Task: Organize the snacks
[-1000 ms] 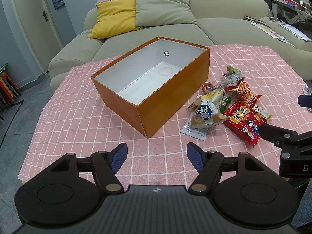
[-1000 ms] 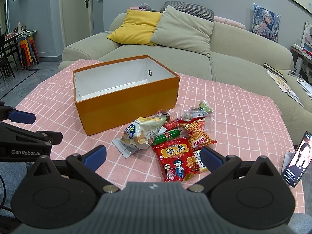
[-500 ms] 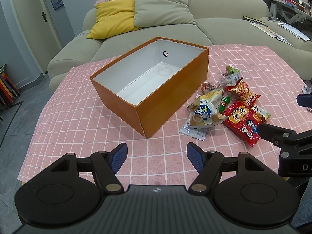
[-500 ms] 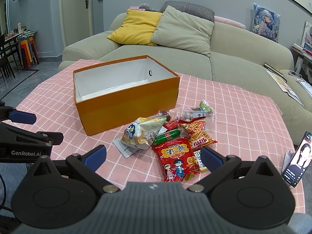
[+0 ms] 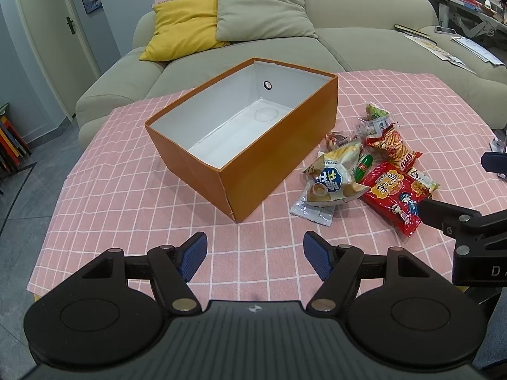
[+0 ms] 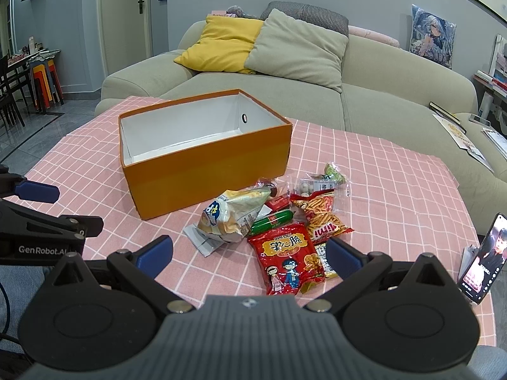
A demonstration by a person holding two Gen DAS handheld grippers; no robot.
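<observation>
Left gripper (image 5: pixel 255 251): blue-padded fingers spread wide, nothing between them; it hangs over the near edge of the table, with bare pink checked cloth (image 5: pixel 133 190) under the gap.
Right gripper (image 6: pixel 248 251): fingers likewise wide apart and holding nothing; the near end of the red snack bag (image 6: pixel 286 258) lies on the cloth in the gap between the two tips, not touched by either.
Each gripper in the other's view: the right gripper shows at the right edge of the left wrist view, the left gripper at the left edge of the right wrist view; they are side by side and apart.
Snack pile: just ahead of the right gripper, ahead and to the right of the left one. Red snack bag nearest; a pale puffed bag with a blue logo (image 5: pixel 331 179) to its left, lying on a flat silver packet (image 5: pixel 312 210); a green sausage stick (image 6: pixel 271 220) between the two; an orange bag of sticks (image 6: pixel 318 213) behind the red one; small clear and green packets (image 6: pixel 320 182) farthest back.
Orange box (image 5: pixel 275 155): open-topped, white inside, nothing in it; straight ahead of the left gripper, beyond and left of the pile, its long side just beside the nearest snacks.
Phone (image 6: pixel 483 258): propped upright, screen lit, at the table edge right of the right gripper.
Sofa (image 6: pixel 380 95): beyond the table, with a yellow cushion (image 6: pixel 226 46) and a grey-green one beside it.
</observation>
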